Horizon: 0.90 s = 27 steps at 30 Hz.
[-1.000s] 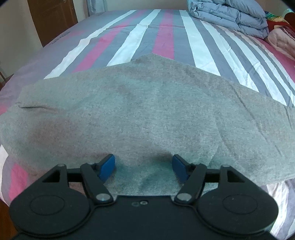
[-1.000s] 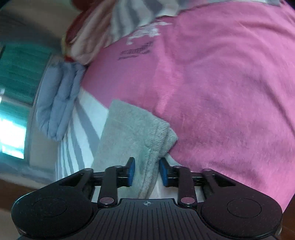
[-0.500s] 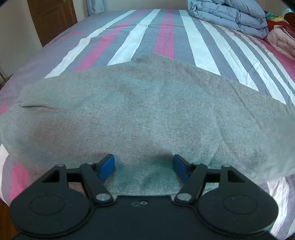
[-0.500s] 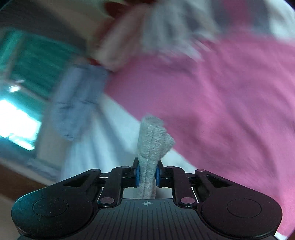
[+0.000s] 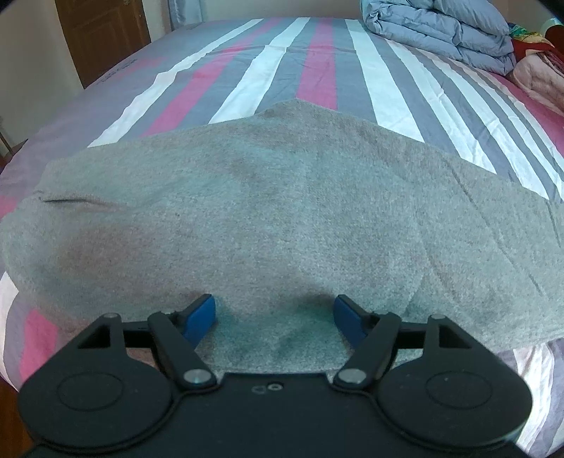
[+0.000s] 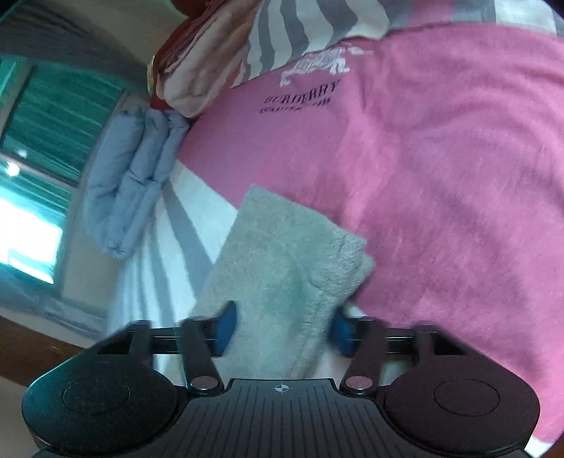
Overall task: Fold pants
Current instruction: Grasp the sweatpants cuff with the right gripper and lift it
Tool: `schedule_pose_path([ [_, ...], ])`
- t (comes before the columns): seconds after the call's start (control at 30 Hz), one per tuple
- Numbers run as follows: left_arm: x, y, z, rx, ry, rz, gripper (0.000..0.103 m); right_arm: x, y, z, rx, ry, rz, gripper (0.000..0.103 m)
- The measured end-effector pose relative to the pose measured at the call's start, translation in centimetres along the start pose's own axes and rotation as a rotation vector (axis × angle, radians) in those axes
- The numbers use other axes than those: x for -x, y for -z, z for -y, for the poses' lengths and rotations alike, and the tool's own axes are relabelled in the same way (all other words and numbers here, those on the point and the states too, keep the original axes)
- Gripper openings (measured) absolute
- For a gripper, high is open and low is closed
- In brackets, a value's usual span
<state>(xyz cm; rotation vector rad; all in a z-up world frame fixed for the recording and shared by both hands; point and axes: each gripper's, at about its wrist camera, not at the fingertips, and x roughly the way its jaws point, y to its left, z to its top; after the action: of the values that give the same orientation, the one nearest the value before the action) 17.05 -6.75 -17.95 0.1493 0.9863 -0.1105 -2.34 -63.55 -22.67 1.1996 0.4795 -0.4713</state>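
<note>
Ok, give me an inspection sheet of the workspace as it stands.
Surface: bed with striped sheet.
Job's things: grey pants spread flat across the bed.
Clutter: folded blue duvet; pink blanket beside the pants' end.
Grippers: left gripper fingers wide and opening, low over the pants; right gripper fingers apart, the pants' end between them, view blurred.
Cables: nothing seen.
Surroundings: wooden door; window.
</note>
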Motion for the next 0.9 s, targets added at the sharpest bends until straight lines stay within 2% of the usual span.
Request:
schedule_pose_path([
  [0.07,0.0,0.0,-0.2,-0.002,0.004,0.001,0.067,0.4,-0.2,-1.3,0.014,-0.004,0.03,0.009],
  [0.2,0.1,0.0,-0.8,0.012,0.022,0.004,0.066,1.6,1.1,-6.4,0.2,-0.032,0.073,0.009],
  [0.3,0.3,0.0,-1.3,0.025,0.039,0.007,0.066,2.3,3.5,-11.5,0.379,-0.085,0.068,0.009],
  [0.4,0.4,0.1,-1.9,0.042,0.055,0.011,0.066,3.3,7.7,-16.7,0.558,-0.158,0.042,0.009],
  [0.47,0.6,0.2,-2.5,0.057,0.066,0.014,0.066,3.7,11.0,-19.9,0.664,-0.217,0.011,0.009],
  [0.63,1.1,0.2,-4.4,0.1,0.083,0.024,0.066,2.5,19.9,-24.4,0.797,-0.327,-0.129,0.009],
  [0.73,1.2,0.3,-5.3,0.121,0.081,0.026,0.066,0.5,25.4,-25.1,0.864,-0.332,-0.208,0.009],
  [0.83,1.2,0.2,-5.9,0.134,0.08,0.029,0.066,-2.0,30.1,-24.3,0.852,-0.311,-0.309,0.009],
  [0.9,1.1,0.1,-6.1,0.137,0.079,0.029,0.066,-3.0,32.6,-23.6,0.849,-0.294,-0.347,0.009],
])
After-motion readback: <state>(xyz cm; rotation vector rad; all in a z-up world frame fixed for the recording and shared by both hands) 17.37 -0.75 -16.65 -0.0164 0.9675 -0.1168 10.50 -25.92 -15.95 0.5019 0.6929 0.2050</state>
